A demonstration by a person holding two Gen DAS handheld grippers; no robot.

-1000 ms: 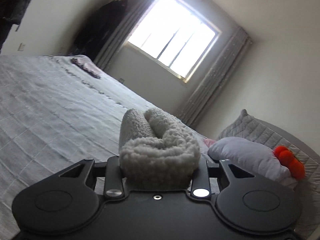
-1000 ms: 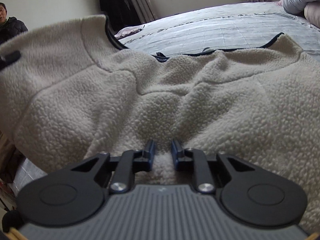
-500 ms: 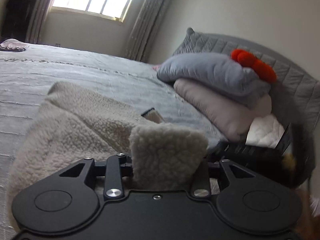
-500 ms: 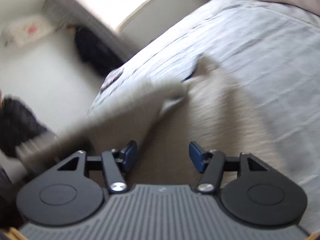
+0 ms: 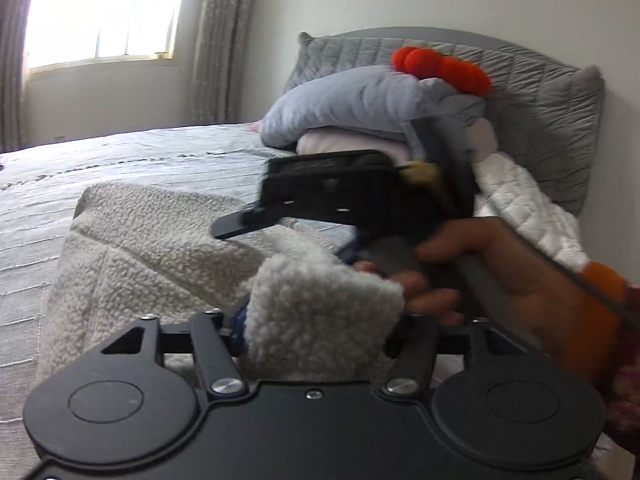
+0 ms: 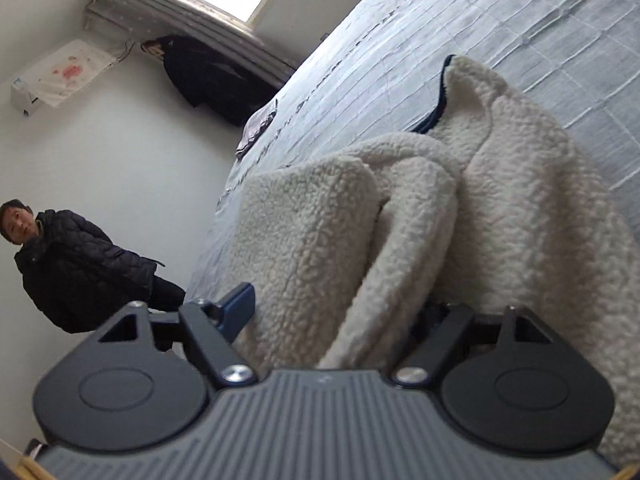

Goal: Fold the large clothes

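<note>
- Two claws now sit close together over the cream fleece garment (image 5: pixel 168 248); a second ago they were far apart, the right one pinching the spread-out fleece.
- The left claw (image 5: pixel 320 320) stays clamped on a thick wad of the fleece, which fills the gap between its fingers, as it did in both earlier views.
- The right claw (image 6: pixel 340 312), narrow a second ago and then opened, now stands wide, with doubled fleece lying between its fingers. I cannot tell whether it is gripping yet.
- In the left wrist view the right hand (image 5: pixel 500 276) and its claw have come in just beyond the held wad, where only pillows (image 5: pixel 360 108) and bed showed half a second ago.
- The garment, formerly spread flat, now lies doubled over itself on the grey bed (image 6: pixel 520 32), near the headboard end.
- My judgement: one fold has just been carried across, and the right claw is re-gripping for the next one.
- A bystander (image 6: pixel 60 264) stands beside the bed.
</note>
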